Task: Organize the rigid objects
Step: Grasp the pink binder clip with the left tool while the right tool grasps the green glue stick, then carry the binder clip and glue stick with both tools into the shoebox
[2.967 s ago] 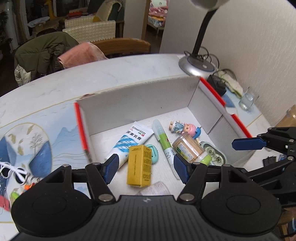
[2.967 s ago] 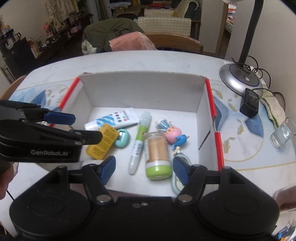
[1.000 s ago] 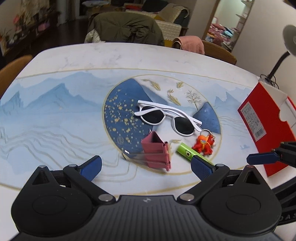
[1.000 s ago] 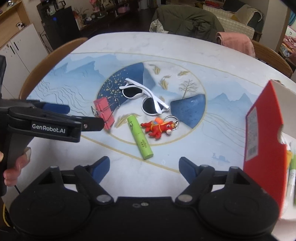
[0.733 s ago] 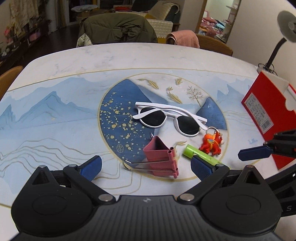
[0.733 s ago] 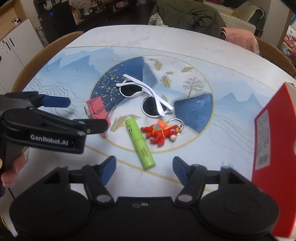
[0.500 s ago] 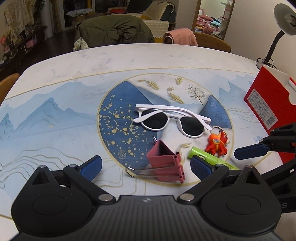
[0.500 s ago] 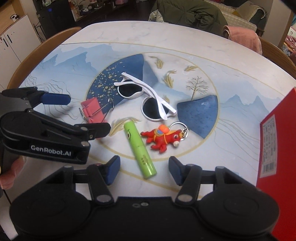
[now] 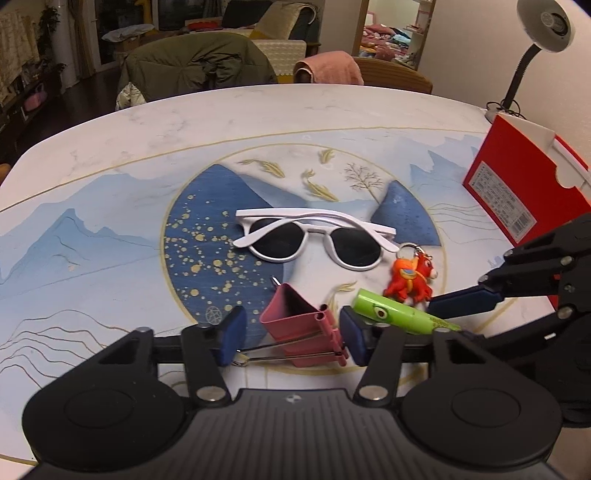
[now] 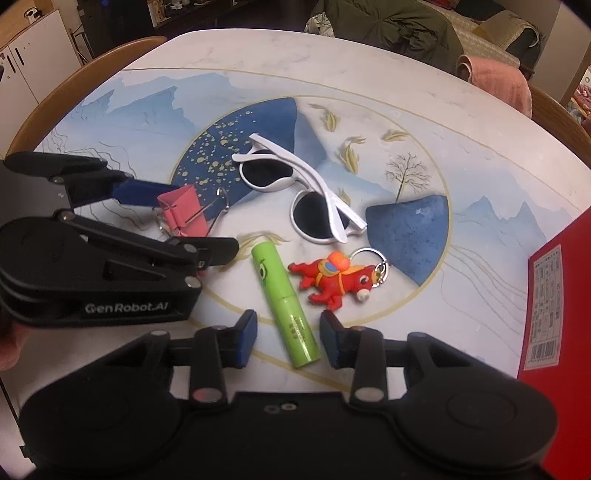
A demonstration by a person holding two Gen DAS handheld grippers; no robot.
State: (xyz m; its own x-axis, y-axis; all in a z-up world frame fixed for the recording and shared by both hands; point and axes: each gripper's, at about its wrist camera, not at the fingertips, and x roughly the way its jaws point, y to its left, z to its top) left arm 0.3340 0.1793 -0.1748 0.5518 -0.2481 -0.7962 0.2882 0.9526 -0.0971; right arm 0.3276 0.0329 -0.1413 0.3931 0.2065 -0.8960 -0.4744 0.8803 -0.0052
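Claws are both closing: your left claw (image 9: 290, 334) straddles the pink metal binder clip (image 9: 301, 332), your right claw (image 10: 288, 341) the lime-green plastic tube (image 10: 286, 304), both lying on the painted marble bench (image 10: 461, 147), neither pinched yet.

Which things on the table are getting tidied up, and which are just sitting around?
Getting tidied:
- pink binder clip, between the closing left claw
- green tube, between the closing right claw
- white sunglasses
- red horse keychain
- red box, probably where they go

Just sitting around:
- desk lamp
- green jacket
- pink towel
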